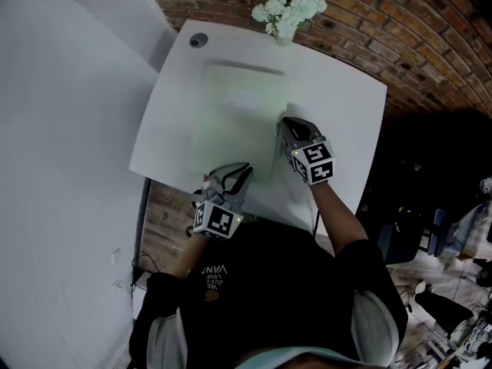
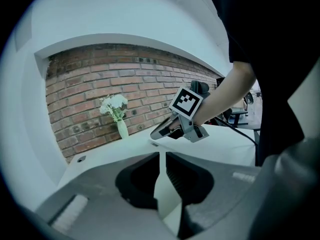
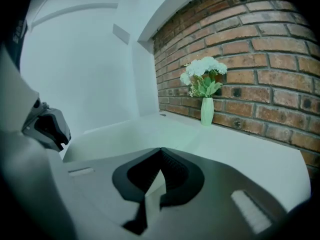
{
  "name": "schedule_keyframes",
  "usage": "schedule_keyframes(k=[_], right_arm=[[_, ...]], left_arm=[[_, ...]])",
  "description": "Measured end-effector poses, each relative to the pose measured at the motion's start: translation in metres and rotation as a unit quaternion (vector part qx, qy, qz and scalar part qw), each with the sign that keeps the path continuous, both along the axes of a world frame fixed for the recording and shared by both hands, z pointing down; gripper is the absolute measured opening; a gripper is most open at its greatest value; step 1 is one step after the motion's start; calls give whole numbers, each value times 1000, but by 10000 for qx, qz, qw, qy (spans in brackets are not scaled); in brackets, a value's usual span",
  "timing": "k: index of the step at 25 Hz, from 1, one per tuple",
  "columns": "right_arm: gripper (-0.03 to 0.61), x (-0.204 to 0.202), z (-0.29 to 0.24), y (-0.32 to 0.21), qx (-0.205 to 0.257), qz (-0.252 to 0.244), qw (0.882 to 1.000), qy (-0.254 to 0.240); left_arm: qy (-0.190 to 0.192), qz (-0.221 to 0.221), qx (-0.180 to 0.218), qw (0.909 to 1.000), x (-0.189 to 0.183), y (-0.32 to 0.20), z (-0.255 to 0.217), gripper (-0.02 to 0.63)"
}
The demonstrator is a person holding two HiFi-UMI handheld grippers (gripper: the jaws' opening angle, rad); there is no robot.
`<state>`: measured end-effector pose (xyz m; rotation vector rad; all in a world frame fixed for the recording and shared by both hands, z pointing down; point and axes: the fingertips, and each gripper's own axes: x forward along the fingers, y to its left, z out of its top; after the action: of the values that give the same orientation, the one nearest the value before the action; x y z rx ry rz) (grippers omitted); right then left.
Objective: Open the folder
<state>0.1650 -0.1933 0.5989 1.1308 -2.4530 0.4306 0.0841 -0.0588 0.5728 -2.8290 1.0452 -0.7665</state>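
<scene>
A pale, flat folder [image 1: 242, 121] with a white label lies on the white table [image 1: 346, 121], between its middle and the far side. My right gripper [image 1: 284, 123] points at the folder's right edge, low over the table; in its own view the jaws [image 3: 160, 150] meet at the tips, with nothing between them. My left gripper [image 1: 246, 167] hovers at the table's near edge, just short of the folder's near end. Its jaws [image 2: 161, 155] are also shut and hold nothing. The left gripper view shows the right gripper [image 2: 156, 134] close to the tabletop.
A pale vase of white flowers [image 1: 288, 10] stands at the table's far edge against a brick wall. A small round grommet [image 1: 198, 41] sits in the far left corner. A white wall runs along the left. Dark chairs and gear [image 1: 430, 237] stand to the right.
</scene>
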Motion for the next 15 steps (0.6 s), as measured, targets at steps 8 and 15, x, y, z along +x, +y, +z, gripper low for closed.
schedule_keyframes(k=[8, 15], right_arm=[[-2, 0, 13, 0, -180, -85, 9998, 92], [-2, 0, 14, -1, -293, -42, 9996, -35]], left_arm=[[-207, 245, -74, 9995, 5, 6, 13, 117], [-528, 740, -9, 9959, 17, 19, 23, 220]])
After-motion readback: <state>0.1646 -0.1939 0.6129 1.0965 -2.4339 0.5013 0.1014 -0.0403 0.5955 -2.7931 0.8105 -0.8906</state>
